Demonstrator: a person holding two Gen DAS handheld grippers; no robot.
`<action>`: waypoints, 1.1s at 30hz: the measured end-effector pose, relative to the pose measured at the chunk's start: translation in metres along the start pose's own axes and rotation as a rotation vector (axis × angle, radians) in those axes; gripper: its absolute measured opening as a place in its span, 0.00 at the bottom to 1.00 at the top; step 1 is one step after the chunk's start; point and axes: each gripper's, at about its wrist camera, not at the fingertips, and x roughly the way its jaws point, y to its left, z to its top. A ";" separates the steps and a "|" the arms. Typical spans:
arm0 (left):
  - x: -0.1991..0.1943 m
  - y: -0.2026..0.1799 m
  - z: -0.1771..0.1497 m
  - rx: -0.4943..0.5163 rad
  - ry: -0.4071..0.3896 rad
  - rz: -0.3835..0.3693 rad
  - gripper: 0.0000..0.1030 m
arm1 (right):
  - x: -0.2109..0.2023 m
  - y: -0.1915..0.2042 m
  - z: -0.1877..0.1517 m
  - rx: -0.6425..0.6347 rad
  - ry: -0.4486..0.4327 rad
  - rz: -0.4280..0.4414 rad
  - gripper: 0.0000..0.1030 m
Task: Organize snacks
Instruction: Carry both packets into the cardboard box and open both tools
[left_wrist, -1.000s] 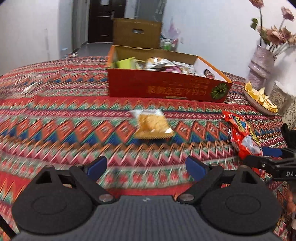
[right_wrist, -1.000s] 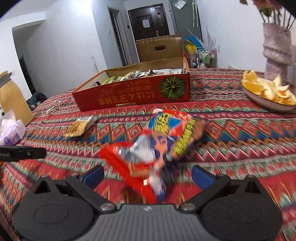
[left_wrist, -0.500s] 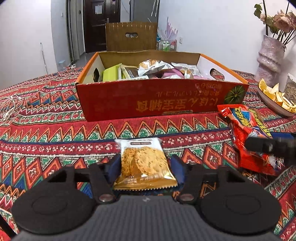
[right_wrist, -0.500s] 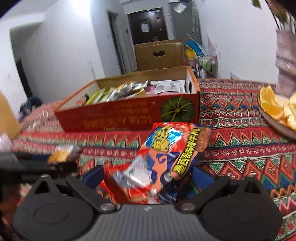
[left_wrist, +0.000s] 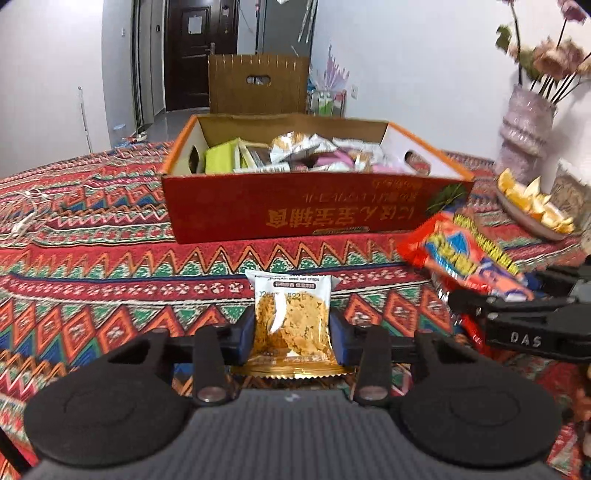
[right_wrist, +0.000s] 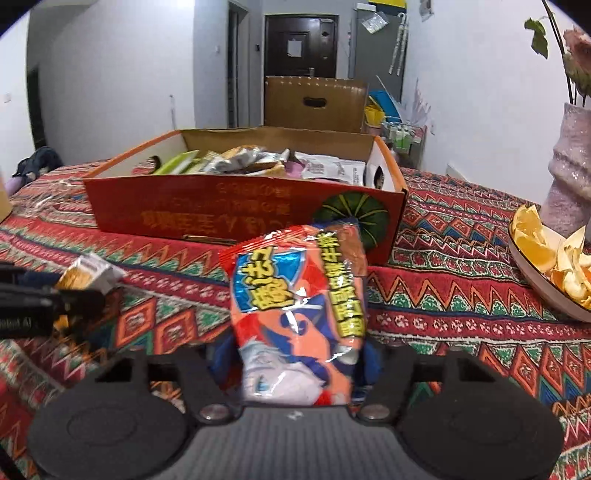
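My left gripper (left_wrist: 291, 334) is shut on a clear oat crisp packet (left_wrist: 291, 314) and holds it above the patterned tablecloth, in front of the red cardboard box (left_wrist: 306, 210) that holds several snack packs. My right gripper (right_wrist: 295, 360) is shut on a red and blue snack bag (right_wrist: 299, 302), lifted in front of the box's (right_wrist: 236, 218) right corner. The red bag (left_wrist: 465, 254) and right gripper also show at the right of the left wrist view. The oat packet (right_wrist: 88, 273) and left gripper show at the left of the right wrist view.
A plate of orange peels (right_wrist: 550, 266) sits at the right, with a pink vase of flowers (left_wrist: 524, 133) behind it. White cables (left_wrist: 22, 214) lie on the cloth at the far left. A brown box (left_wrist: 258, 85) stands beyond the table.
Both grippers closed on their packets and lifted them off the cloth. Both have moved closer to the red box.
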 end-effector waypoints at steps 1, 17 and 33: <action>-0.009 0.000 -0.002 -0.008 -0.008 -0.005 0.40 | -0.006 0.001 -0.003 0.000 0.002 0.001 0.52; -0.143 0.002 -0.069 -0.082 -0.051 -0.064 0.40 | -0.153 0.033 -0.065 0.029 -0.078 0.027 0.50; -0.209 -0.006 -0.084 -0.060 -0.181 -0.038 0.40 | -0.226 0.045 -0.084 0.031 -0.187 0.032 0.50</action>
